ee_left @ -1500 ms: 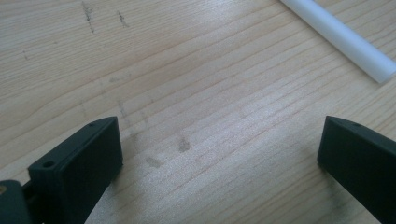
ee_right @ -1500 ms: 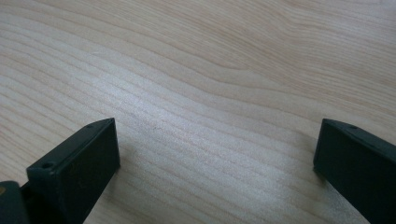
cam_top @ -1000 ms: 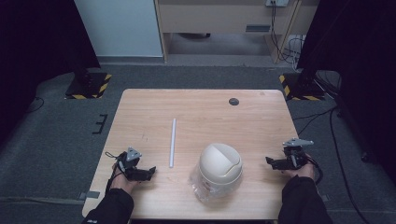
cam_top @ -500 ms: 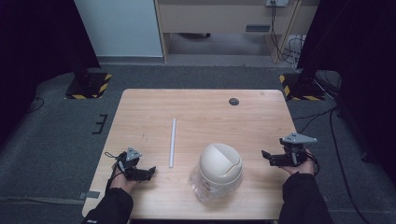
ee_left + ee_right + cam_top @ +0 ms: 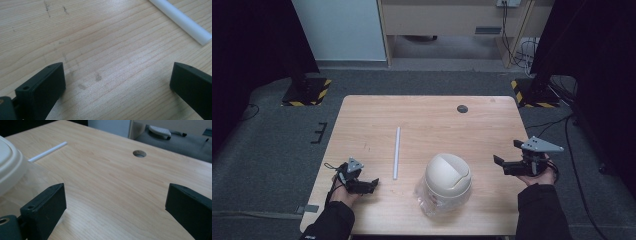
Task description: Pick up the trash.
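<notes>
Here, seen from above, a light wooden table sits on a dark grey carpeted floor, and a person's two forearms in black sleeves come in from 6 o'clock. Each hand holds a black two-jaw gripper.

The left gripper rests low on the table near its 7 o'clock corner, jaws pointing toward 3 o'clock. In the left gripper view its jaws stand spread wide apart with bare wood between them, and they pinch nothing.

The right gripper is held at the table's 4 o'clock edge, slightly raised, jaws pointing toward 9 o'clock, with a grey three-cornered plate on top. In the right gripper view its jaws are also spread wide, with nothing between them.

Between the two grippers, toward 6 o'clock on the table, stands a small bin: a cream domed lid over a clear plastic body. It lies near the right gripper, apart from it, at that gripper's 9 o'clock. Its cream lid edge shows at the left of the right gripper view.

A thin white tube lies flat at the table's middle left, running from 12 to 6 o'clock, just beyond the left gripper and not touching it. Its end shows at the upper right of the left gripper view.

A small round hole sits in the tabletop near 12 o'clock.
</notes>
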`<state>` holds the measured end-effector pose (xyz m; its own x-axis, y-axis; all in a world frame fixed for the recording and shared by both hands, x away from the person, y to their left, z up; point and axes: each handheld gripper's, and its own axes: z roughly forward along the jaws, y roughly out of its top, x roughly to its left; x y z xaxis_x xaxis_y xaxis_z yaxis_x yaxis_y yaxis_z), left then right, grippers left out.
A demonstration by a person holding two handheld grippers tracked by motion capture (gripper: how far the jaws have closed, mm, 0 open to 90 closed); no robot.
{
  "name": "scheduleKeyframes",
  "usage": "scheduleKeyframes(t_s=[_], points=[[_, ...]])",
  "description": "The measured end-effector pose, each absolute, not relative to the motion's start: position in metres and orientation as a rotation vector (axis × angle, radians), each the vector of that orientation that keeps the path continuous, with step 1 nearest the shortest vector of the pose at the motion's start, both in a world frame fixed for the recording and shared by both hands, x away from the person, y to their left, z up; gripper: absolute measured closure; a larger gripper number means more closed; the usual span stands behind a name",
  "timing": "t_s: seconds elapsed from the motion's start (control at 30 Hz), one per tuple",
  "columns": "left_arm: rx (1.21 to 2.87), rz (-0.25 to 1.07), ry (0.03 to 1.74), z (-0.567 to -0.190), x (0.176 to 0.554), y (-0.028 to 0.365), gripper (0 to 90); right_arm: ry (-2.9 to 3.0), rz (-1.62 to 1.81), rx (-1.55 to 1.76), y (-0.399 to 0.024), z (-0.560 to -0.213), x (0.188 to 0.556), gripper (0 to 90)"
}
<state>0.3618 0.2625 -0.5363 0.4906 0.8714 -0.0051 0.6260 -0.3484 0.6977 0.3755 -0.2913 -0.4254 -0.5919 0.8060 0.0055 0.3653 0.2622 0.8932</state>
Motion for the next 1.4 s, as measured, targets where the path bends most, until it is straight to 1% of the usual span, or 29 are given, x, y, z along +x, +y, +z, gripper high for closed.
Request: scheduleKeyframes(t_s=[0.47, 0.9, 1.17, 1.4], points=[[2.094, 0.491, 1.227, -0.536, 0.362, 0.263, 0.0, 2.005, 1.399, 0.960, -0.288, -0.390, 0.363, 2.8], [2.095, 0.492, 1.227, -0.536, 0.362, 0.263, 0.0, 2.025, 1.527, 0.787, -0.266, -0.357, 0.345, 2.7], [2.094, 0.492, 1.227, -0.536, 0.362, 0.262, 0.0, 2.044, 1.602, 0.696, -0.253, -0.344, 0.337, 2.4], [2.095, 0.492, 1.227, -0.536, 0.362, 0.263, 0.0, 2.086, 1.684, 0.622, -0.242, -0.340, 0.332, 2.4]])
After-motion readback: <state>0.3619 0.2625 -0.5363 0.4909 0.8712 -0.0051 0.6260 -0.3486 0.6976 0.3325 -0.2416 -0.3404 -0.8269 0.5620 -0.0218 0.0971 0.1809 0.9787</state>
